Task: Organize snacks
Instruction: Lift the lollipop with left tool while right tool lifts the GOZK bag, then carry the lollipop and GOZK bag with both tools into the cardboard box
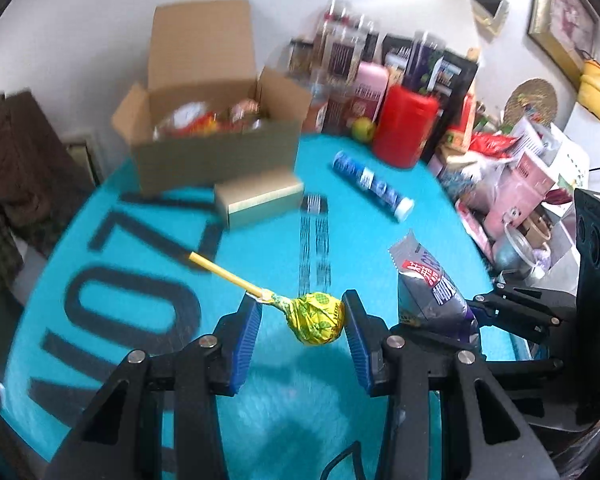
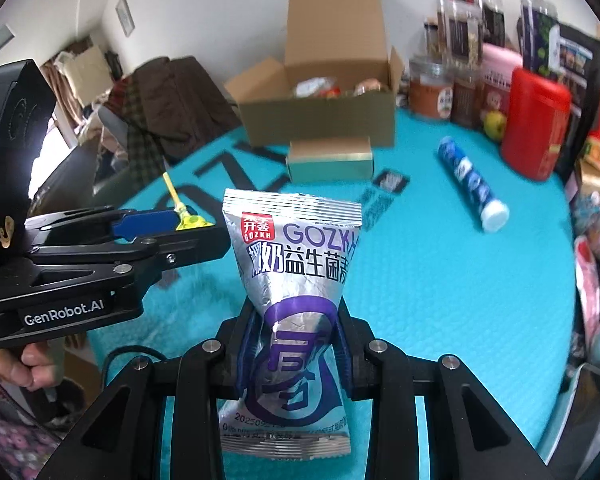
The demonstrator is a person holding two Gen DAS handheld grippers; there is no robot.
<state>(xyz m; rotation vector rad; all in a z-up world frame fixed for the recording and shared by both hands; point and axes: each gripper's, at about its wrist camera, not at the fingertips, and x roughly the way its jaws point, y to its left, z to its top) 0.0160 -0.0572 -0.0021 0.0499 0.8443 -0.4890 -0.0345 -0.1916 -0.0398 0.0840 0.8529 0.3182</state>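
Observation:
My left gripper (image 1: 302,320) is shut on a yellow-wrapped lollipop (image 1: 320,320), held above the teal mat (image 1: 260,400) with its yellow stick pointing up-left. My right gripper (image 2: 298,320) is closing tight on a silver and purple snack packet (image 2: 296,264); the pads pinch its waist and it stands upright. The left wrist view shows that packet (image 1: 428,284) at the right in the right gripper (image 1: 472,314). In the right wrist view, the left gripper (image 2: 194,224) with the lollipop (image 2: 192,222) is at the left. An open cardboard box (image 1: 216,132) with wrapped snacks inside stands at the back.
A small greenish box (image 1: 260,196) lies before the cardboard box. A blue tube (image 1: 374,184) lies on the mat to the right. A red canister (image 1: 404,124), jars and packets crowd the back right. A person's hand (image 2: 36,364) grips the left handle.

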